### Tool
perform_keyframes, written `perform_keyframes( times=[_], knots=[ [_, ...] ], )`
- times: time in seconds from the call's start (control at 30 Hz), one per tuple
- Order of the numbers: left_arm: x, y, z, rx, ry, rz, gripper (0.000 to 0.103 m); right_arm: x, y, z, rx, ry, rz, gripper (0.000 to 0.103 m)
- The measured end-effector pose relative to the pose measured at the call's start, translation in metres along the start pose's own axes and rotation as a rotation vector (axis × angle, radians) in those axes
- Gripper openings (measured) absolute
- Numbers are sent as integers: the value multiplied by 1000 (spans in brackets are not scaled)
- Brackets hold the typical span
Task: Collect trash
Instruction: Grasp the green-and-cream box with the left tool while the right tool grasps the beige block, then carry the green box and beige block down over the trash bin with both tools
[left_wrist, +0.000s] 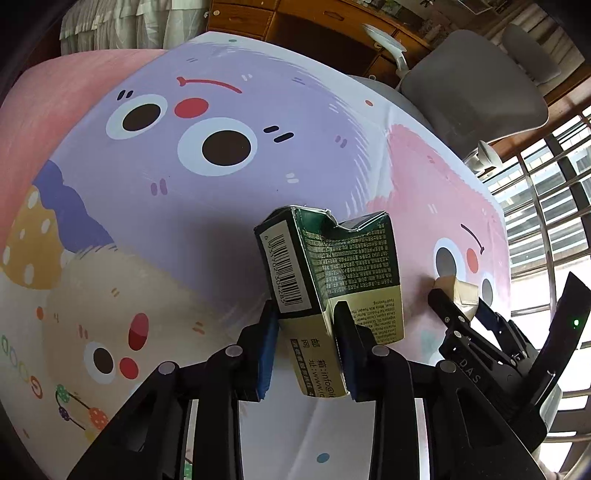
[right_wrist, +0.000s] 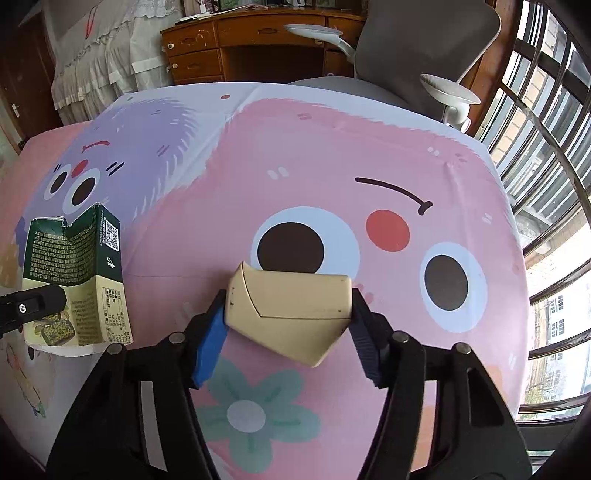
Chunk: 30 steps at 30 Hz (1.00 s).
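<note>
While the left gripper (left_wrist: 308, 325) clamps the carton (left_wrist: 328, 266) upright, torn end up; right gripper (right_wrist: 288, 317) pinches the beige box (right_wrist: 291, 310) crosswise; only the right view shows the carton's QR side.

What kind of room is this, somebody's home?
Probably a bedroom or study at home: a wooden desk with drawers, a grey office chair, a frilled cover that may be on a bed, and a cartoon tablecloth.
</note>
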<state>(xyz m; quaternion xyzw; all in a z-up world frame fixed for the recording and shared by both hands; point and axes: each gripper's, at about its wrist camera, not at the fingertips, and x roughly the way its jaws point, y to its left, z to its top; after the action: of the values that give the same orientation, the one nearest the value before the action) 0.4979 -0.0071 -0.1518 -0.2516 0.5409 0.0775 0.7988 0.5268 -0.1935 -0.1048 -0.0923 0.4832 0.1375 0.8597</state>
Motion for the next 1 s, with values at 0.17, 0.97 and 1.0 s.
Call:
perform_keyframes(
  times=[0.17, 0.97, 1.0],
  knots=[
    [-30, -15, -13, 129, -50, 65, 24, -10, -2, -7, 26, 23, 13, 58],
    [-283, 146, -237, 524, -103, -76, 24, -271, 161, -270, 240, -39, 182, 58],
    [-289, 155, -247, 535, -104, -83, 24, -278, 171, -284, 252, -37, 179, 58]
  ],
)
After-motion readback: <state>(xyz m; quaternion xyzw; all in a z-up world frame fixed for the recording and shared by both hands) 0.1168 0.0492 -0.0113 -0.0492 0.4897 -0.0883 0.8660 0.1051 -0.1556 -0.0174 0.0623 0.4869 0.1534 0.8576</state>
